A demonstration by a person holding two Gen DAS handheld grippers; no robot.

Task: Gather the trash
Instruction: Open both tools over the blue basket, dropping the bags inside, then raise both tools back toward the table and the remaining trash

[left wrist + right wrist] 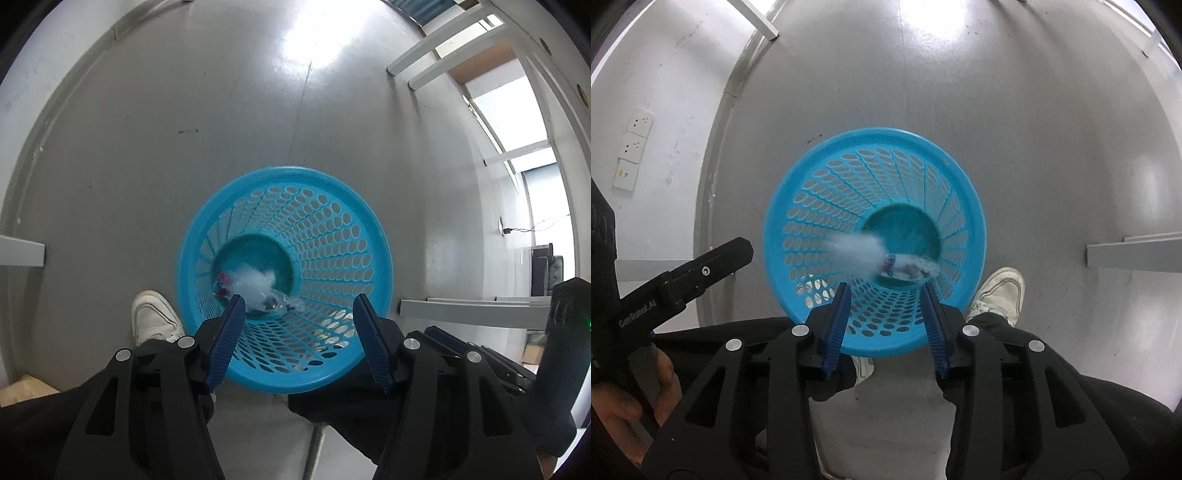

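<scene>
A blue perforated plastic basket point(332, 236) stands on the grey floor below both grippers; it also shows in the right wrist view point(820, 206). Inside it lie a crumpled clear plastic bottle with a red-and-blue label point(280, 303) and a white wad of tissue point(255, 282). In the right wrist view the white wad point(853, 251) is motion-blurred over the basket's inside, beside the bottle point(908, 267). My left gripper point(298, 308) is open and empty above the basket's near rim. My right gripper point(885, 290) is open and empty above the near rim.
The person's white shoes point(153, 317) point(999, 291) stand beside the basket, dark trousers below. White table legs point(472, 312) and frames point(1134, 253) stand to the right. A wall with sockets point(633, 147) is at left. The left gripper's body point(683, 280) is beside the right one.
</scene>
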